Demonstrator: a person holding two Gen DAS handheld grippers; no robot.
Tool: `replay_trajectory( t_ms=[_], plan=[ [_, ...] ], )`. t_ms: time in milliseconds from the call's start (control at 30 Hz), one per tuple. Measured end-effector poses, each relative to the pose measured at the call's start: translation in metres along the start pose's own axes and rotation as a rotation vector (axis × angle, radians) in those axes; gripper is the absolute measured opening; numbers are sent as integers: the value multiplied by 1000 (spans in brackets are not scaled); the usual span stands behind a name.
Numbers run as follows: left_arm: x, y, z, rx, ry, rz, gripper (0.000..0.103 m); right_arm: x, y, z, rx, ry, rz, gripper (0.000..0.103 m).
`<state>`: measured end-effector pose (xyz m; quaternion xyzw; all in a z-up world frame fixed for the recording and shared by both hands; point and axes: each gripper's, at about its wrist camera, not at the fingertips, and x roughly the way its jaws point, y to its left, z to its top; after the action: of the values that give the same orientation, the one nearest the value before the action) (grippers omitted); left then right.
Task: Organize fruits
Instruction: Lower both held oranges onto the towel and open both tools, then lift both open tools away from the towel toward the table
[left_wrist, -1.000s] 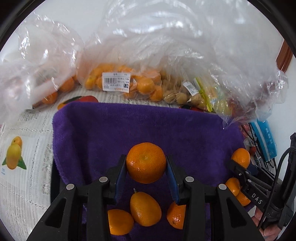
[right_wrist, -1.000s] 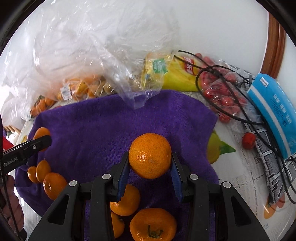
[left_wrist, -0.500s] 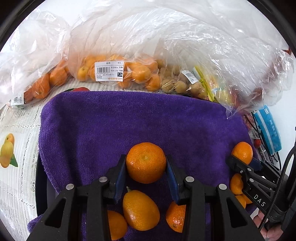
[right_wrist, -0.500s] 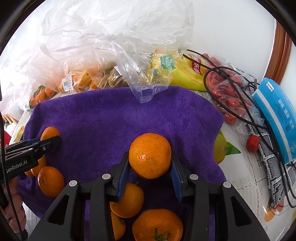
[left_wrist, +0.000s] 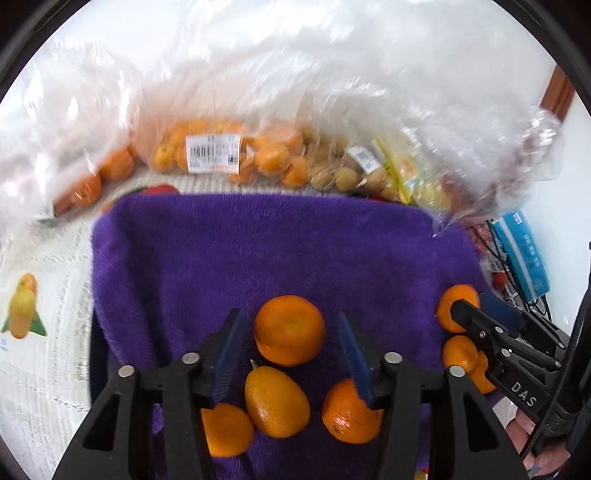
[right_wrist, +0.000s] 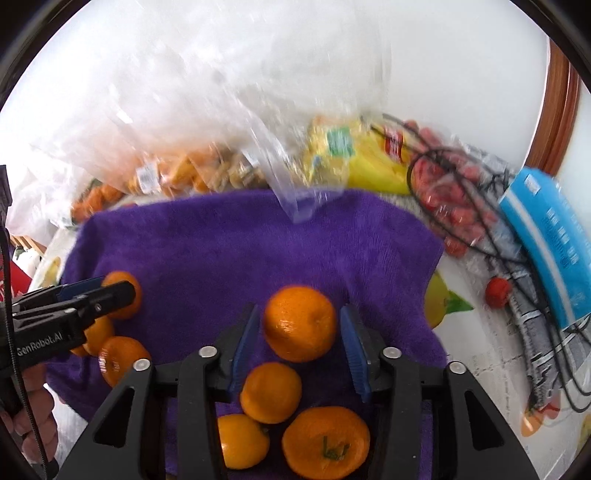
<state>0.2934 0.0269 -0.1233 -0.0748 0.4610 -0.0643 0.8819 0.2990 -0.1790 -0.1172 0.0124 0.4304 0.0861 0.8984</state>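
In the left wrist view an orange (left_wrist: 290, 329) lies on the purple towel (left_wrist: 258, 251) between the blue pads of my left gripper (left_wrist: 289, 315). Its jaws are opening, with a gap on each side of the fruit. Three more oranges (left_wrist: 277, 400) lie under it near the front edge. In the right wrist view another orange (right_wrist: 300, 324) rests on the towel (right_wrist: 240, 240) between the pads of my right gripper (right_wrist: 299, 308). These jaws are opening too, with narrow gaps beside the fruit. Three oranges (right_wrist: 270, 392) sit below it.
Clear plastic bags of small oranges (left_wrist: 236, 151) and brown longans (left_wrist: 343, 177) line the far edge of the towel. Bananas (right_wrist: 369, 166), bagged red tomatoes (right_wrist: 454, 192), a blue pack (right_wrist: 550, 243) and a black cable (right_wrist: 517, 266) lie at the right.
Both grippers' pads have spread away from their oranges, which were clamped before. The two oranges now rest on the towel with gaps beside them.
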Motion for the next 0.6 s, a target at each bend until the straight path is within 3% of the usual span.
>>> replay_trajectory(
  t_ms=[133,267,333,400,600],
  plan=[
    [-20,-5,2,5,-28,7,64,-24,4,3,0,-50,6,62],
    [-46,-9,-1,-2,-49,24,68,-47,7,1,1,-62,12,65],
    [-61,-13,-4,2,-63,39,70,-59,10,-1,3,-81,-21,71],
    [-74,-17,-9,14,-80,63,73,-74,11,-6,7,-106,-71,72],
    [-115,-31,-32,42,-146,64,74,-111,8,-22,44,-121,-91,81]
  ],
)
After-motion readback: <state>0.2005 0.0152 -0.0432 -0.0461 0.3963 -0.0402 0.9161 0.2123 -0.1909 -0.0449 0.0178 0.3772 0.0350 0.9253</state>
